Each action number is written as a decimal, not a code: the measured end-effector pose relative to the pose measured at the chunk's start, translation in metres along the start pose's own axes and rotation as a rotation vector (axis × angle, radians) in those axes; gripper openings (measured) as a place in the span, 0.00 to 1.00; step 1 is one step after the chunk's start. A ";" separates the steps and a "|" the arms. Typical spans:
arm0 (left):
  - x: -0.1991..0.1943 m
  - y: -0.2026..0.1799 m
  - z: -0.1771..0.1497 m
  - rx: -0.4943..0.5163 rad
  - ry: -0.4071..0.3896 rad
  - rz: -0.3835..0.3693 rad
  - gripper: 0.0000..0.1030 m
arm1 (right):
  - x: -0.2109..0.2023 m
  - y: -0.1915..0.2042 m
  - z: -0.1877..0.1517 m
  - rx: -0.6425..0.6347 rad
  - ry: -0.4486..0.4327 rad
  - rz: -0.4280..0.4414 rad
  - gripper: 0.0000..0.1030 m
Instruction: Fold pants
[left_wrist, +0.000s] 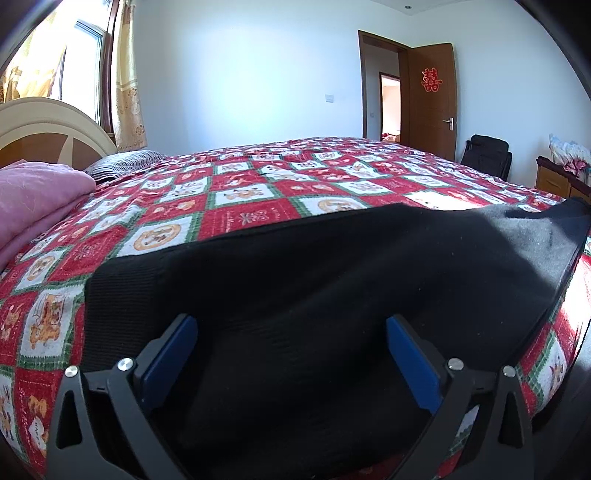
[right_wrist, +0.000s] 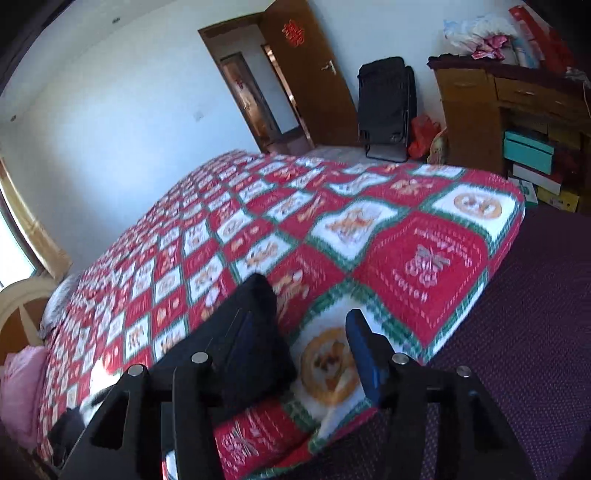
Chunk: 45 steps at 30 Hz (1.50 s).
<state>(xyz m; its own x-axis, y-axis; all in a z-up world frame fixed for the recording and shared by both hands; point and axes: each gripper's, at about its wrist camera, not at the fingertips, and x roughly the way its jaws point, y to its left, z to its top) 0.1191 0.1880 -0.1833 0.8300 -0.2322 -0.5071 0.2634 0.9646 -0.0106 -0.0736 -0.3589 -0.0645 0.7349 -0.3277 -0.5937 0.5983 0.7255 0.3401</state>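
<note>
Spread over the quilted bed (left_wrist: 258, 206), the black pants (left_wrist: 332, 280) could be dragged askew if snagged by either the left claw (left_wrist: 291, 358) or the right claw (right_wrist: 306, 350), both held apart and gripping nothing.

Both wrist cams low at near bed edge, angled down. Left cam close over black pants (left_wrist: 332, 280), facing far wall; right cam rolled, faces foot corner. Shared: quilt (right_wrist: 406, 258), door (left_wrist: 432, 99).

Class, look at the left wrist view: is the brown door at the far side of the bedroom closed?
No: the brown door is swung open, and a lit room shows through the doorway beside it.
</note>
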 end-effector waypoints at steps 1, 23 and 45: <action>0.000 0.000 0.000 0.000 0.000 0.000 1.00 | 0.003 0.006 0.004 -0.020 0.007 0.022 0.53; -0.001 0.005 -0.001 -0.029 -0.021 -0.004 1.00 | 0.063 0.032 0.018 -0.186 0.056 -0.111 0.37; -0.015 0.084 0.027 -0.222 0.005 0.186 1.00 | 0.050 0.258 -0.096 -0.674 0.320 0.427 0.45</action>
<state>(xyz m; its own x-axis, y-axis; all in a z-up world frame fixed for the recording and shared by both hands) 0.1426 0.2692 -0.1531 0.8513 -0.0486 -0.5223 -0.0077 0.9944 -0.1052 0.0869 -0.1301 -0.0763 0.6678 0.1682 -0.7251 -0.1012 0.9856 0.1354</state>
